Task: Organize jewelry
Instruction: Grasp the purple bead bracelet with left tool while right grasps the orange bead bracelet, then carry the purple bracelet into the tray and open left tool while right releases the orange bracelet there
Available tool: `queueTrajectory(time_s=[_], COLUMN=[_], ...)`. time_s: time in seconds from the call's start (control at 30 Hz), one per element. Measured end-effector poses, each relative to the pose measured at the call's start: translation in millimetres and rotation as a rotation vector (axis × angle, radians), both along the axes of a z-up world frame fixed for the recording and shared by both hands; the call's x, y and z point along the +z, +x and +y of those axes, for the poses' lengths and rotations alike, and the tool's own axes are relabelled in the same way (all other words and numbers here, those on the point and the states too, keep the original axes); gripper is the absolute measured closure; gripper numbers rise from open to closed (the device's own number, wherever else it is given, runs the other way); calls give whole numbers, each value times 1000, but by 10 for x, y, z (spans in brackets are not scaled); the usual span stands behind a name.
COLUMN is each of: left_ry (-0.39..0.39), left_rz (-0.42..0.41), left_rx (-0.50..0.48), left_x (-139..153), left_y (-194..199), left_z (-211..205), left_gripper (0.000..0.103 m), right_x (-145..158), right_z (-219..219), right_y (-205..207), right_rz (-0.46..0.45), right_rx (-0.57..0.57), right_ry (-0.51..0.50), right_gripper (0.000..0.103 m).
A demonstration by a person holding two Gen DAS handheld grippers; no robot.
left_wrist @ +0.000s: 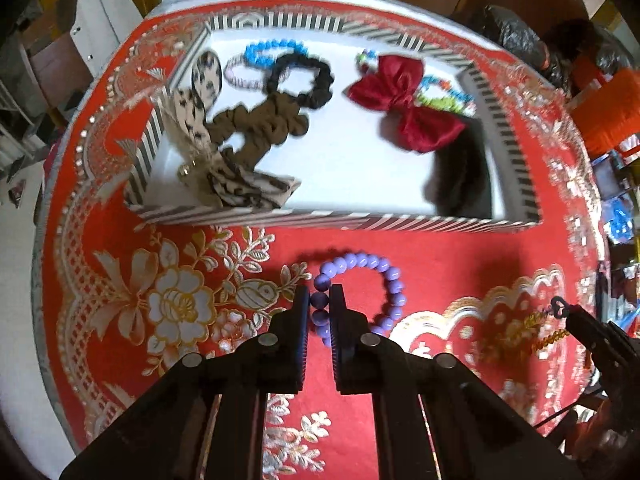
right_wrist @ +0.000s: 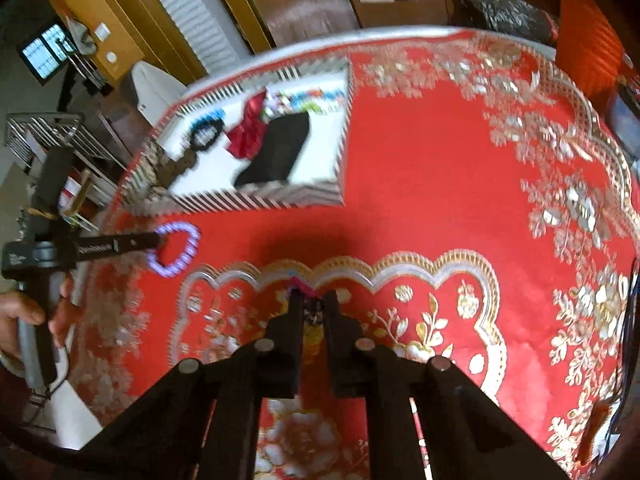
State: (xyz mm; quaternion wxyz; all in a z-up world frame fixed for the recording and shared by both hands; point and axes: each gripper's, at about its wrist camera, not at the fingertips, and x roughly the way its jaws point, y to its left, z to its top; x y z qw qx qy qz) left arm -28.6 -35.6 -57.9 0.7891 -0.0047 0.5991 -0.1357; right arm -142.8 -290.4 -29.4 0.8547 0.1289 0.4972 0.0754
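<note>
My left gripper [left_wrist: 320, 300] is shut on a purple bead bracelet [left_wrist: 384, 276], holding it just above the red cloth in front of the striped tray [left_wrist: 320, 222]. The bracelet [right_wrist: 180, 248] and the left gripper [right_wrist: 158, 242] also show at the left of the right wrist view. My right gripper [right_wrist: 312, 304] is shut on a small beaded piece with dark and gold parts [right_wrist: 314, 320], low over the cloth. That piece [left_wrist: 548, 324] shows at the right edge of the left wrist view, held in the right gripper [left_wrist: 564, 314].
The striped tray [right_wrist: 280, 198] holds a red bow [left_wrist: 400, 104], black scrunchie [left_wrist: 304, 80], brown scrunchie [left_wrist: 260, 120], leopard-print bow [left_wrist: 208, 132], a dark furry piece [left_wrist: 460, 176] and bead bracelets [left_wrist: 272, 50]. The round table is covered by a red embroidered cloth [right_wrist: 440, 160]. Chairs stand behind.
</note>
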Motion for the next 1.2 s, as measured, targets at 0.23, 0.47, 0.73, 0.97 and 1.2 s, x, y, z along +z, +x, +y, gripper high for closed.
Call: queueTrajectory(time_s=[0.23, 0.47, 0.73, 0.97, 1.2], left_ry=[-13, 4, 33, 50, 55], left_rz=[-79, -167, -233, -241, -244], left_rx=[-16, -9, -26, -26, -37], left_x=[499, 908, 1151, 1161, 1159], left_y=[-112, -53, 56, 154, 204], left_z=[-21, -38, -174, -213, -261], left_gripper=[103, 103, 103, 103, 103], right_x=[399, 732, 911, 964, 1003], right_z=[12, 86, 210, 352, 403], right_y=[43, 152, 371, 502, 596], right_rz=[-86, -156, -197, -204, -205], right_rx=[28, 75, 110, 136, 141], right_ry=[19, 24, 16, 0, -5], right_gripper=[94, 94, 94, 94, 94])
